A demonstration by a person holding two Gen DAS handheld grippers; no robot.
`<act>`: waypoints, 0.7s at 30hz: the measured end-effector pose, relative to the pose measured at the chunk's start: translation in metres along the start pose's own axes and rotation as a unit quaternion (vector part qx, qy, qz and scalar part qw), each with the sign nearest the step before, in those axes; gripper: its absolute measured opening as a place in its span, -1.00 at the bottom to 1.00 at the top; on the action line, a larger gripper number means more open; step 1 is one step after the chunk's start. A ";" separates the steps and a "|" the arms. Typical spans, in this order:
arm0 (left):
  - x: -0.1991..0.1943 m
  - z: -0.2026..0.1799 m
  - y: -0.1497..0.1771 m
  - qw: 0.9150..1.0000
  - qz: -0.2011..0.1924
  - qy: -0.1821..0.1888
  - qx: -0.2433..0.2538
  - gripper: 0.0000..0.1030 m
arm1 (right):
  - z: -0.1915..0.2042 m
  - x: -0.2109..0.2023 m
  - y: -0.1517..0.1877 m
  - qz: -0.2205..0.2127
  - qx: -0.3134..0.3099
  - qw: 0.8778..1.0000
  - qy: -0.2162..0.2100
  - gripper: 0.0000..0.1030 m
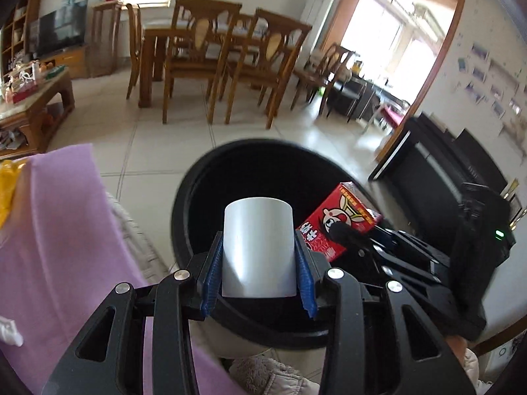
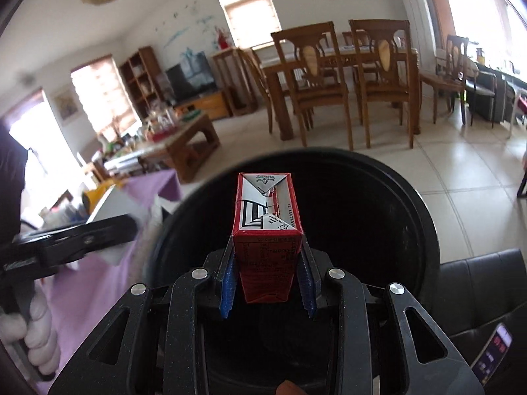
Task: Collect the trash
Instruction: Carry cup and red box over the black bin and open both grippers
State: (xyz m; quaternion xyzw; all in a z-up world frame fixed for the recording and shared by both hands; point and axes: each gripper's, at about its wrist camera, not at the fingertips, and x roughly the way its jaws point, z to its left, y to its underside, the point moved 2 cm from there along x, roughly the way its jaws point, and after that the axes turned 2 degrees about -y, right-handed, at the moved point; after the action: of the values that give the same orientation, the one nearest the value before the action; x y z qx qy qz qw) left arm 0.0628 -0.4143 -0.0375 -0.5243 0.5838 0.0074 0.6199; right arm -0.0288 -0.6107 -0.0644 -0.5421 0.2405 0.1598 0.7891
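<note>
My left gripper (image 1: 258,260) grasps a white cup (image 1: 258,247) over the black bin (image 1: 197,181); my right gripper (image 2: 268,270) grasps a red carton (image 2: 267,230) above the same bin's mouth. Bin interior dark; contents indiscernible. Purple-covered surface (image 1: 66,247) lies beside.

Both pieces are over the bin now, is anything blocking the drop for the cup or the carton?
Nothing visible. The white cup in the left gripper and the red carton in the right gripper sit over the black bin, whose mouth is open.
</note>
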 end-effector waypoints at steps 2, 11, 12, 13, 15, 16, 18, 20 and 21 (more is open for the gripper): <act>0.019 -0.001 -0.002 1.000 0.022 -0.015 0.012 -0.23 | -0.004 -0.001 0.005 0.000 -0.019 1.000 0.008 -0.38; 0.036 -0.004 -0.002 0.996 0.057 -0.057 0.049 -0.23 | 0.026 0.028 0.030 0.021 -0.051 0.998 0.029 -0.38; 0.036 -0.001 -0.001 0.995 0.058 -0.062 0.052 -0.22 | 0.031 0.032 0.030 0.024 -0.052 0.998 0.029 -0.37; 0.037 -0.004 0.001 0.995 0.060 -0.064 0.054 -0.22 | 0.031 0.033 0.031 0.028 -0.052 0.998 0.027 -0.37; 0.032 -0.004 0.001 0.995 0.055 -0.059 0.051 -0.20 | 0.033 0.032 0.031 0.026 -0.056 0.998 0.032 -0.36; 0.032 -0.009 0.001 0.995 0.053 -0.063 0.055 -0.20 | 0.038 0.035 0.032 0.027 -0.057 0.997 0.034 -0.36; 0.030 -0.013 0.001 0.994 0.052 -0.071 0.068 -0.20 | 0.040 0.034 0.033 0.030 -0.056 0.997 0.031 -0.33; 0.025 -0.014 0.003 0.994 0.047 -0.070 0.074 -0.11 | 0.045 0.034 0.033 0.030 -0.061 0.997 0.033 -0.14; 0.019 -0.014 0.005 0.994 0.044 -0.067 0.074 -0.06 | 0.046 0.032 0.033 0.030 -0.063 0.997 0.031 -0.07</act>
State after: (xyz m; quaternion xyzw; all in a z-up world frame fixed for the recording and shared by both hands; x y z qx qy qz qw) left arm 0.0560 -0.4328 -0.0517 -0.4491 0.5624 0.0260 0.6938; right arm -0.0094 -0.5559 -0.0946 -0.5882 0.2708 0.1810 0.7402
